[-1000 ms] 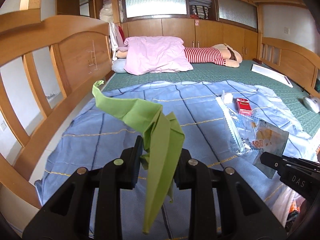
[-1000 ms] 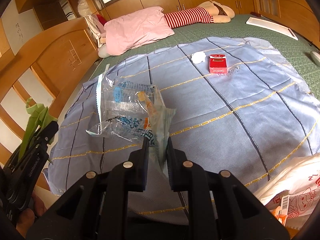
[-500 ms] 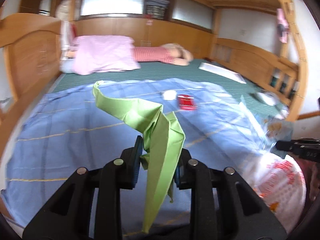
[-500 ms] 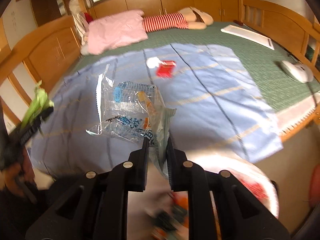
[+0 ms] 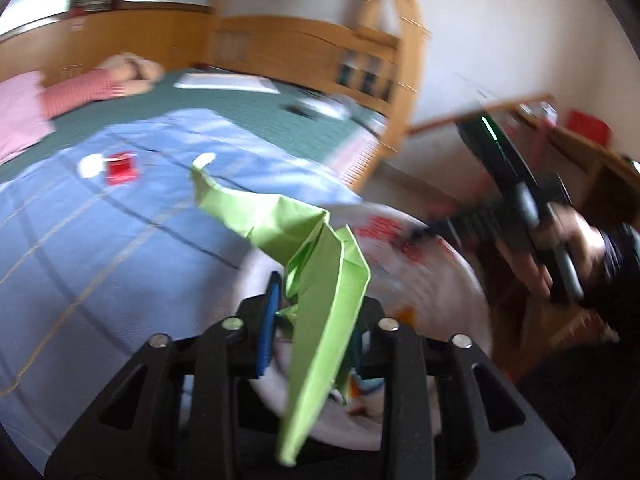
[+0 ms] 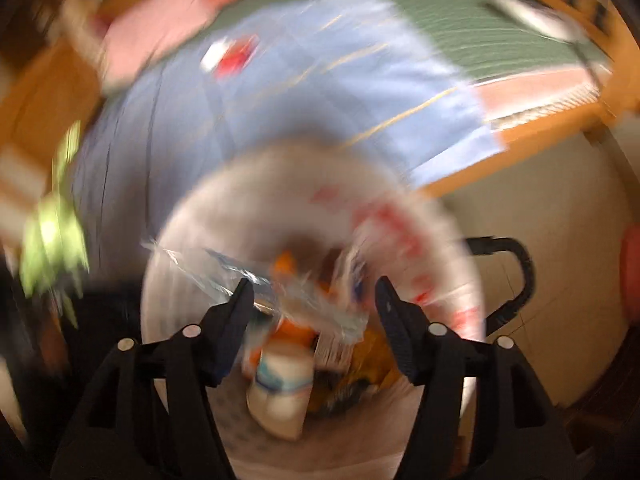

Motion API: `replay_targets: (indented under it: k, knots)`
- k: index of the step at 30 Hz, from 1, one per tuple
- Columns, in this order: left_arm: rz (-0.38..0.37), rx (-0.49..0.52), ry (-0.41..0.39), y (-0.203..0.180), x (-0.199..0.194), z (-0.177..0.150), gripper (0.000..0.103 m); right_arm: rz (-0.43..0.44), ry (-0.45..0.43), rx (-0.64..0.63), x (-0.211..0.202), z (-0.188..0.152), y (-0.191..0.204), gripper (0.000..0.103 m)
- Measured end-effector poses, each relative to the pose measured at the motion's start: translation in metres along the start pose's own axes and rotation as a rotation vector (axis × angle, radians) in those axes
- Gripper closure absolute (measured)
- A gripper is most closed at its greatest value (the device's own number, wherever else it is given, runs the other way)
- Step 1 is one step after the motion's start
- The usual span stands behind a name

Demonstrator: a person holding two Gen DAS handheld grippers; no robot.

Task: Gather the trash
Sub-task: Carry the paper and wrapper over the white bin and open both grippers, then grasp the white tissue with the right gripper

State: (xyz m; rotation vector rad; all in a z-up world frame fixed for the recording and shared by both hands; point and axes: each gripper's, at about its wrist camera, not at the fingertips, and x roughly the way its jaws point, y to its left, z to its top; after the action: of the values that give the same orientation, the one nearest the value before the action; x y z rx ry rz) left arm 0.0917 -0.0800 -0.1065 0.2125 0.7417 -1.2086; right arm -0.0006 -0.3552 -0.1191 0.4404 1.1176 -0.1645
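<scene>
Right now my left claw [image 5: 316, 320] sits just above the white trash bag [image 5: 448, 280], its jaws opening with the green folded paper [image 5: 320, 264] between them; the paper leans against the right-hand pad while the blue left-hand pad stands clear of it, so I count that claw as apart. My right claw [image 6: 314, 312] points down into the mouth of the same bag [image 6: 240, 208], jaws opening and well apart, and the clear plastic wrapper [image 6: 304, 300] lies loose between them, touched by neither pad as far as the blur lets me tell. Below it inside the bag I see orange and white rubbish, too smeared to name. Beside the bag, on its right in the left wrist view, my right hand [image 5: 560, 256] grips its tool. Beyond the bag spreads the blue sheet [image 5: 100, 240] on the bed, and farther from the bag on that sheet lie a red packet [image 5: 120, 168] and a white scrap [image 5: 91, 166], just beside each other. Farthest back is a pink pillow [image 5: 18, 116].
</scene>
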Motion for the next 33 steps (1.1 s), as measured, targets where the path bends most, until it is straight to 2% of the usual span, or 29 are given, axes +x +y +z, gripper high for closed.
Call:
replay_targets:
  k: [1,2,3,6,8,10,12,14,15,17,21,24,26,29,30,33]
  knots:
    - [-0.044,0.013,0.016,-0.006,0.004,-0.002,0.046,-0.011,-0.034,0.037,-0.007,0.005,-0.008,0.038]
    - [-0.086,0.018,0.031,-0.011,0.009,-0.003,0.033,-0.024,-0.066,0.063,-0.013,0.009,-0.014,0.038]
    - [-0.135,0.032,0.059,-0.016,0.015,-0.003,0.014,-0.043,-0.095,0.085,-0.018,0.012,-0.018,0.037]
    - [-0.096,0.053,0.082,-0.02,0.023,-0.004,0.013,-0.059,-0.14,0.12,-0.022,0.017,-0.023,0.037]
    - [-0.091,0.015,0.049,-0.009,0.018,0.0,0.013,-0.055,-0.168,0.121,-0.025,0.02,-0.021,0.037]
    - [-0.043,-0.045,-0.031,0.009,-0.003,0.004,0.013,-0.057,-0.195,0.103,-0.023,0.035,-0.014,0.035]
    - [0.074,-0.129,-0.121,0.036,-0.026,0.007,0.009,-0.044,-0.201,0.065,-0.019,0.055,-0.001,0.032]
    - [0.268,-0.254,-0.189,0.065,-0.046,0.008,0.008,-0.02,-0.203,0.027,-0.009,0.077,0.019,0.028]
    - [0.391,-0.335,-0.211,0.085,-0.055,0.005,0.007,0.001,-0.205,0.002,0.0,0.089,0.033,0.027]
    - [0.561,-0.487,-0.212,0.122,-0.071,-0.006,0.007,0.03,-0.208,-0.03,0.021,0.113,0.059,0.026]
    - [0.785,-0.651,-0.183,0.165,-0.095,-0.029,0.007,0.123,-0.216,-0.072,0.074,0.18,0.126,0.026]
    - [0.829,-0.763,-0.162,0.187,-0.112,-0.048,0.007,0.232,-0.172,-0.085,0.124,0.228,0.179,0.026]
    - [0.854,-0.807,-0.132,0.197,-0.115,-0.056,0.007,0.241,-0.13,-0.116,0.162,0.256,0.217,0.027]
    - [0.892,-0.855,-0.09,0.209,-0.124,-0.066,0.007,0.158,-0.132,-0.179,0.218,0.294,0.268,0.028]
    - [0.898,-0.881,-0.085,0.214,-0.13,-0.072,0.007,0.102,-0.144,-0.195,0.238,0.307,0.281,0.028]
    - [0.885,-0.949,-0.091,0.226,-0.145,-0.078,0.007,-0.034,-0.15,-0.208,0.288,0.332,0.299,0.028]
